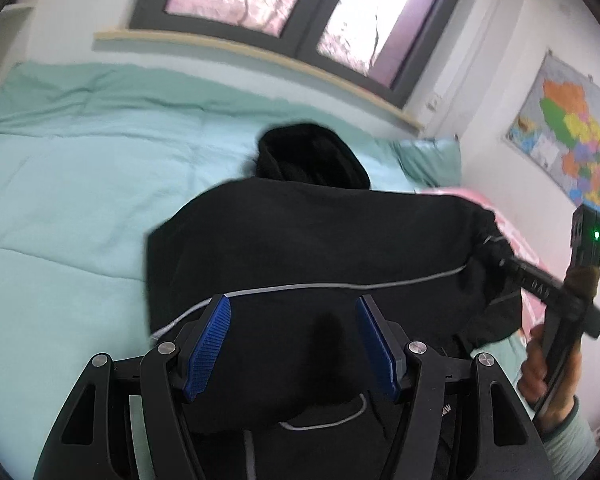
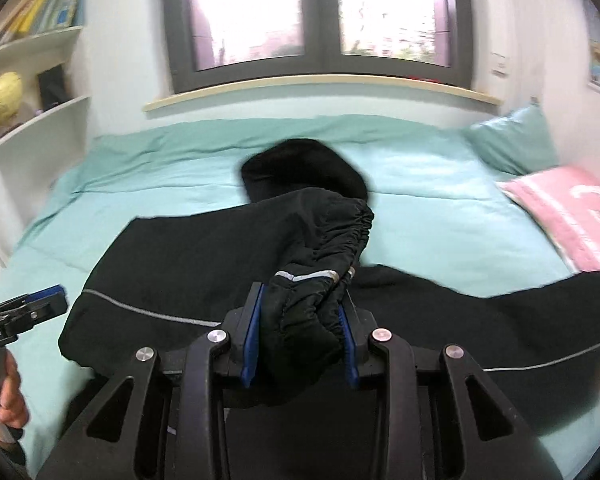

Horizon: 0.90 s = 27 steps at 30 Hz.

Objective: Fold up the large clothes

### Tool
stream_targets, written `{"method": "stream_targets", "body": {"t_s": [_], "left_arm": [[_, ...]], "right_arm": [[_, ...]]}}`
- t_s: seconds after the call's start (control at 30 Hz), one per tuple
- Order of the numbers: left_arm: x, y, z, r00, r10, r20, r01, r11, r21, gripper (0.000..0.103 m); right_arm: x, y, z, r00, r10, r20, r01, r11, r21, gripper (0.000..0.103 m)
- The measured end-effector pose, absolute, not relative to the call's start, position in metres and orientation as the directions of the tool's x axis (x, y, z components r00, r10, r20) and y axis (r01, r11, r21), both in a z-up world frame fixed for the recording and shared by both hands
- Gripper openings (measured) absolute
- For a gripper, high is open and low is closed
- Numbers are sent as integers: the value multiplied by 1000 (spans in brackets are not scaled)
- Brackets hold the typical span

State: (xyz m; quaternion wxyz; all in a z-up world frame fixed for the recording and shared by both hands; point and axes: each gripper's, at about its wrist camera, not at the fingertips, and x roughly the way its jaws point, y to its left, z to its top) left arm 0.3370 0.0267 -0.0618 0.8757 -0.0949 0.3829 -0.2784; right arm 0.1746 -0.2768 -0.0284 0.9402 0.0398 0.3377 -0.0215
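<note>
Black jacket (image 2: 204, 264): large dark garment with a thin grey stripe, spread across the green bed cover (image 2: 440, 184); hood (image 2: 304, 168) lies at the far end, toward the window. Most of the body lies flat ahead of and below both tools.

Right gripper (image 2: 300, 336): pads pressed onto a bunched sleeve cuff (image 2: 340, 232) with gathered elastic edge; the cuff rises out of the jaws and stands clear of the jacket body, ahead of the tool. Seen from the left wrist, this gripper (image 1: 496, 248) pulls the sleeve out at the jacket's right side, a hand (image 1: 548, 376) on its handle.

Left gripper (image 1: 296, 340): jaws spread, blue pads (image 1: 210, 344) apart, nothing pinched. Black fabric lies beneath and between them, not gripped as far as shown. In the right wrist view its tip (image 2: 44, 300) sits off the jacket's left edge.

Progress, judged: early. Garment laid out, one sleeve picked up; no fold across the body visible. Left to do: bring this sleeve over the body, likewise the other side, then fold the length and the hood.

Nearby: pink pillow (image 2: 564, 216), beyond the right side of the right tool.
</note>
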Motion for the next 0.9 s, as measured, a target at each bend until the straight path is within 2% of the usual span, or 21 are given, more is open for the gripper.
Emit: {"method": "stream_targets", "body": {"t_s": [0.2,0.33,0.43,0.53,0.6,0.73,0.77,0.83,0.9], "left_arm": [[346,-27,-116,483,-488,-727,394,862,-318,66],[349,-51,-163,446,-350,-824,348,916,-201,66],[352,-59,-188,417,-286,-863,359,924,-132,66],[353,-59,-186,413,-269,-870,361,925,-114,66],[349,-57,-177,423,-276,-863,360,925,-119,66],[335,-56,-137,467,-416,-780,388,889,-242,66],[332,-58,-130,489,-417,-766,388,891,-237,66],[333,-70,-125,507,-391,-768,383,900,-206,66],[342,-77,-144,443,-388,-808,369,901,-230,66]], "right_arm": [[190,-339,-95,665,-29,-746,141,986,86,37],[198,-352,-149,566,-37,-823,189,978,87,37],[195,-367,-194,435,-20,-900,241,966,95,49],[188,-380,-189,450,39,-892,251,953,168,50],[181,-380,-169,473,31,-880,258,951,172,56],[172,-352,-115,595,14,-804,181,972,151,58],[176,-346,-111,603,27,-797,158,975,153,58],[185,-329,-117,584,42,-811,126,982,142,58],[199,-317,-139,539,27,-842,126,986,113,58]]}}
